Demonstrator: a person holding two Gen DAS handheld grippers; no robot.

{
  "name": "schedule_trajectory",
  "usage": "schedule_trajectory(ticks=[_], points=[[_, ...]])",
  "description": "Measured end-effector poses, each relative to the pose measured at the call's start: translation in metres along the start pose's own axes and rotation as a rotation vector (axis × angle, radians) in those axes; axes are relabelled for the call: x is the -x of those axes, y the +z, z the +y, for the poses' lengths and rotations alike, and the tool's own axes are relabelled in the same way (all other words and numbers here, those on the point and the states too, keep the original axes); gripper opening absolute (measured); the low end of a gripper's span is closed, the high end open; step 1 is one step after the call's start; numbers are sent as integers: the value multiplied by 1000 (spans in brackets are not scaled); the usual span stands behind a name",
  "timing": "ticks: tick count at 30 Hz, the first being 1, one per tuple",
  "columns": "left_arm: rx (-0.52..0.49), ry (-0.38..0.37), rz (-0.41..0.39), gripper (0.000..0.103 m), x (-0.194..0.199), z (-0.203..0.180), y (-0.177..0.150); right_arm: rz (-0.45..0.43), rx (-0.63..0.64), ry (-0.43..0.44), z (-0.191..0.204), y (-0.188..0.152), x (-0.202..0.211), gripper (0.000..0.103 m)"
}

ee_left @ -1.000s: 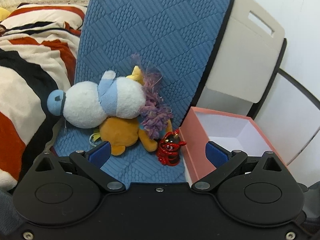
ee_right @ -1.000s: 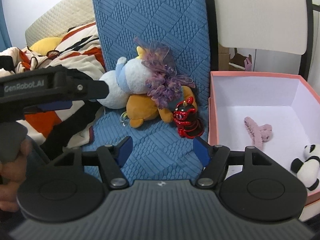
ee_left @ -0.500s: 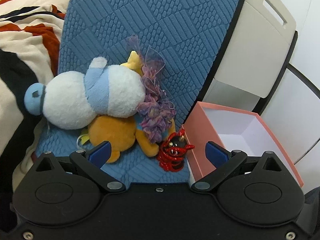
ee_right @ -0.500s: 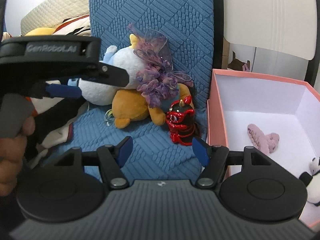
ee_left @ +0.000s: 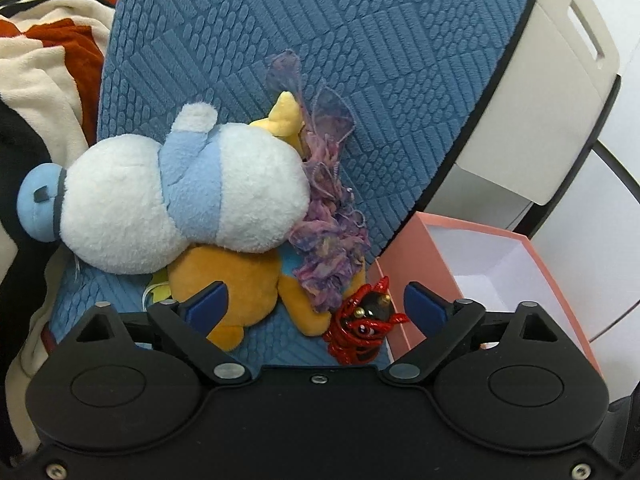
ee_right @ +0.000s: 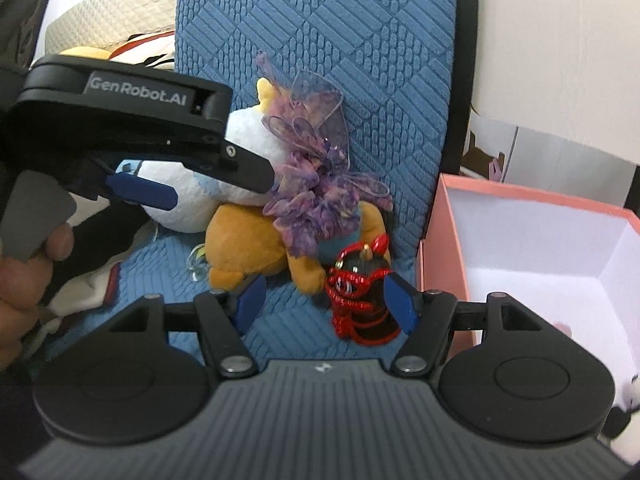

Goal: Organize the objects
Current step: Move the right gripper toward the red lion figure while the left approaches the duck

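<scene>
the blue quilted cushion serves as the landmark here: it stands upright and folds forward into a seat, and the toys are piled at its base.

a white and pale blue plush lies on its side against the cushion's back, resting on top of an orange plush that sits on the cushion's seat. a purple gauzy frilled piece drapes down the cushion's back, just beside the white plush and over the orange one. a small red and black figurine stands on the seat at the cushion's front corner, touching the orange plush's leg and just beside a pink box with a white inside, which sits off the cushion's edge. a striped blanket lies on the far side of the cushion from the box.

the left gripper hovers low over the cushion's seat, its jaws wide apart and closing, with the orange plush's lower end and the figurine between the blue pads but not pressed by either. in the right wrist view it reaches in over the white plush, a hand on its trigger.

the right gripper has its jaws partly apart above the seat, the figurine between them close by one pad; whether that pad touches it i cannot tell.
</scene>
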State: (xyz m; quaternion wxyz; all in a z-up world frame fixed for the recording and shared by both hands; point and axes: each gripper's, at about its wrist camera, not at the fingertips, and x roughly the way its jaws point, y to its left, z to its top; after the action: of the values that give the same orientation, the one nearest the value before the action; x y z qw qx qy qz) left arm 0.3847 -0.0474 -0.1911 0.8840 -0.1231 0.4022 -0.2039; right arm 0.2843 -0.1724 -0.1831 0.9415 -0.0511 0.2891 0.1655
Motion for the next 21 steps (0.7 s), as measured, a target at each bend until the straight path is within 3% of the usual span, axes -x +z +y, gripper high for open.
schedule_trajectory(ticks=[7,16,19,21], points=[[4,-68,53,75,-25,1,13,45,35,-41,6,-4,-19,67],[21,-106,83,58,-58,3,28,21,62,-144,9,1,-45,67],[38,-134,98,46,-68,6,31,18,78,-173,9,4,-57,67],[39,-143,112,46,-74,5,32,24,98,-188,8,7,-64,67]])
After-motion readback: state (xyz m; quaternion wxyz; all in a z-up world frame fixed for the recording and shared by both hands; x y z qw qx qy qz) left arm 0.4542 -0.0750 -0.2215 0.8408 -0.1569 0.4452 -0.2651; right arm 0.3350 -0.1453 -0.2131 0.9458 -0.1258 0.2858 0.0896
